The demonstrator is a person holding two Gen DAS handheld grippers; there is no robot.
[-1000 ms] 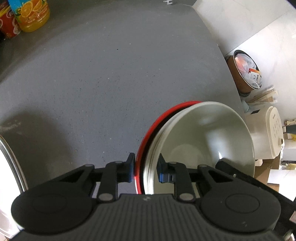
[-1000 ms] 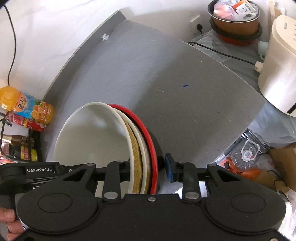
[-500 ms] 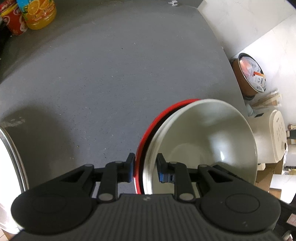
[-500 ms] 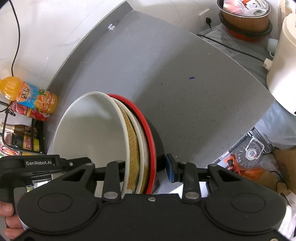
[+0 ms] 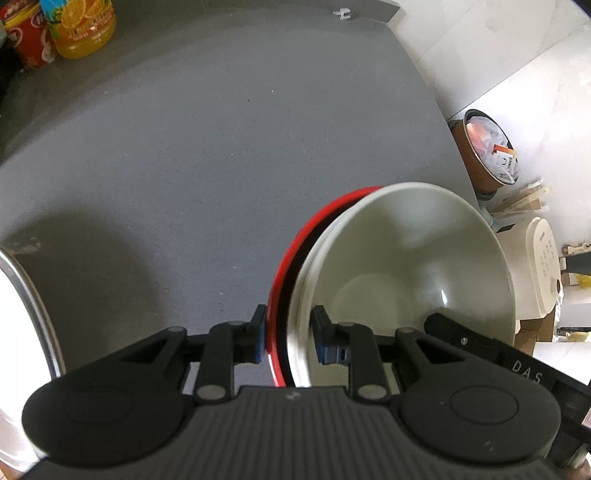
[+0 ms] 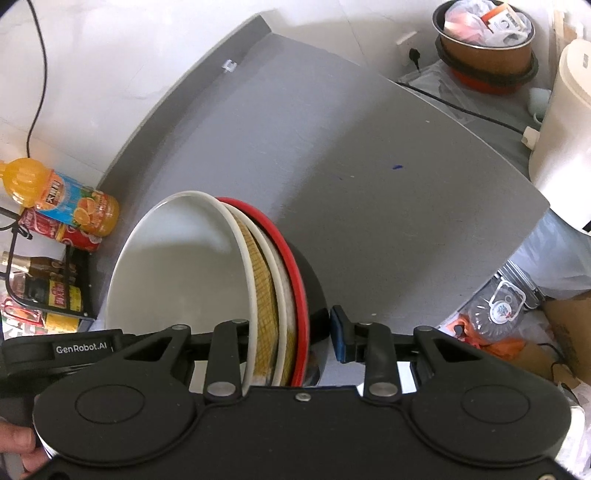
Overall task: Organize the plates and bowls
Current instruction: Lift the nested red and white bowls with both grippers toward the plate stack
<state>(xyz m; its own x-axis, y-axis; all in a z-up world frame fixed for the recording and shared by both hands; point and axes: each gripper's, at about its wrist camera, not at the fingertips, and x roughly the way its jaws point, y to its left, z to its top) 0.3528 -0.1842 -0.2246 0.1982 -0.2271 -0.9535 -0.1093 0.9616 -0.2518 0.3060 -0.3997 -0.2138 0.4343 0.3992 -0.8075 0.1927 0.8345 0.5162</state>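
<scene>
A nested stack of bowls hangs tilted above the grey countertop (image 5: pixel 184 147). A white bowl (image 5: pixel 406 266) lies innermost, and a black bowl with a red rim (image 5: pixel 295 243) is outermost. In the right wrist view the white bowl (image 6: pixel 177 266), a yellow patterned bowl (image 6: pixel 260 266) and the red-rimmed black bowl (image 6: pixel 295 266) show edge on. My left gripper (image 5: pixel 291 339) is shut on the stack's near rim. My right gripper (image 6: pixel 290 336) is shut on the opposite rim, one finger inside the white bowl and the blue pad (image 6: pixel 338 339) on the black outside.
An orange juice bottle (image 5: pixel 79 29) and a red can (image 5: pixel 26 37) stand at the counter's far left. A metal-edged white rim (image 5: pixel 22 295) lies at the left. Past the right edge are a cream appliance (image 6: pixel 565 147) and a brown bin (image 6: pixel 484 40). A hand (image 6: pixel 18 450) holds the left gripper.
Both grippers keep their hold on the stack. The stack has drifted slightly over the counter, and the bottles have come a bit further into view.
</scene>
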